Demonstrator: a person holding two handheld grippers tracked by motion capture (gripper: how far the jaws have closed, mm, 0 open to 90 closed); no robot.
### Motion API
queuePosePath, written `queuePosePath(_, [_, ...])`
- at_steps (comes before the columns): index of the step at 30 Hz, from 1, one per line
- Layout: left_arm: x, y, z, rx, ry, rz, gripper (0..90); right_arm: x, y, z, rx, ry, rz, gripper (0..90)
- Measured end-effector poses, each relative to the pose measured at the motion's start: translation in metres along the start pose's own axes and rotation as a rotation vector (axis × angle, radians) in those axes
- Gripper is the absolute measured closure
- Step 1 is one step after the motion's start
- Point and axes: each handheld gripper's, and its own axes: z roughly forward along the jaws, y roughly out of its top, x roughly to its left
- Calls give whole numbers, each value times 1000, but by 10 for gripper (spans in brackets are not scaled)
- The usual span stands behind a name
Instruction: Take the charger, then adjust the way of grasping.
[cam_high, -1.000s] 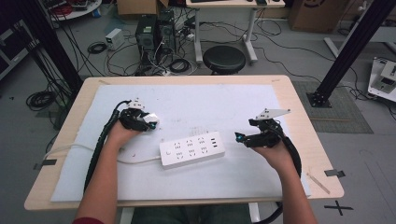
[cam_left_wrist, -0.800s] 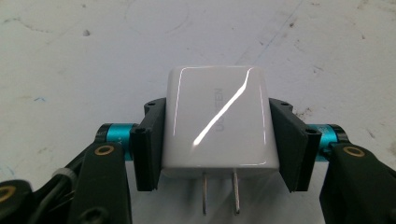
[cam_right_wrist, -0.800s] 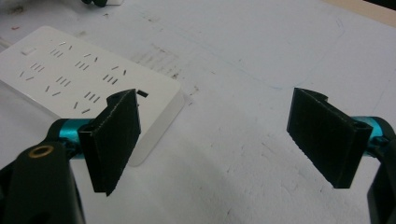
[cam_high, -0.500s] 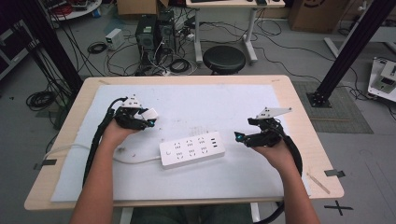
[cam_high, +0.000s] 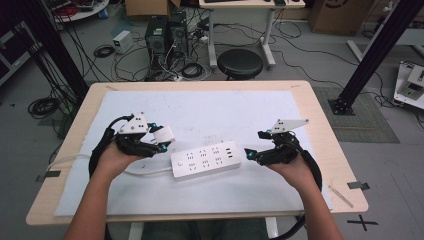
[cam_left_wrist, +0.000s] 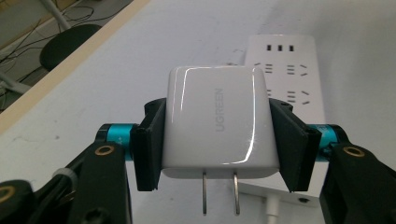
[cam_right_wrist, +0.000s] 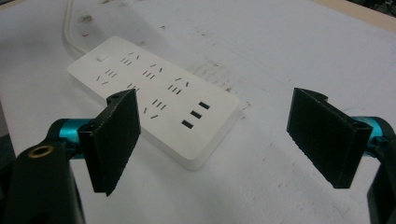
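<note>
In the left gripper view the charger hides the near part of the power strip; its cord runs off the tabletop's left edge.

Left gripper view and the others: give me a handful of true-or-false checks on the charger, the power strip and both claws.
1. The left claw is clamped on the white charger. True.
2. The charger's prongs are already seated in the power strip. False: the two prongs are bare and the charger is held above the table, left of the strip.
3. The right claw holds the strip's end. False: its jaws stand wide open with nothing between them, just short of the strip.
4. The strip lies flat on the white mat, between the two hands. True.
5. The strip's cord runs off to the right table edge. False: it leads off left.
</note>
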Motion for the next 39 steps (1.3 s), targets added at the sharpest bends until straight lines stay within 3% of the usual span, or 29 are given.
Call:
queuePosePath(7, [-18,4,8,-25,-40,74,425,8,4,3,5,41,2,176])
queuePosePath(11, [-32,4,17,-26,-64,138,425,15,4,10,-1,89,14,176])
queuePosePath(12, [-32,4,17,-26,-64,138,425,15,4,10,-1,89,14,176])
queuePosePath(13, [-41,4,22,-26,-73,165,425,18,4,13,-1,100,18,176])
queuePosePath(14, [-45,3,26,-34,-82,177,424,24,5,20,0,133,21,176])
queuePosePath(16, [-49,2,28,-43,-84,187,425,26,6,22,3,139,23,176])
queuePosePath(21, [-71,1,44,-86,-74,249,425,34,1,42,5,253,113,178])
queuePosePath(25, [-83,3,52,-101,-71,287,425,36,-1,50,0,282,138,177])
queuePosePath(26, [-88,3,56,-109,-63,309,425,39,-4,54,-8,327,169,177])
queuePosePath(28, [-90,4,57,-108,-60,313,425,40,-4,56,-9,343,186,177])
queuePosePath(29, [-93,5,60,-112,-60,329,425,42,-6,61,-13,383,209,177])
queuePosePath(30, [-97,5,63,-115,-47,344,425,42,-6,63,-12,392,219,177])
queuePosePath(39, [-110,5,73,-132,-21,374,425,45,-14,80,-17,504,323,178])
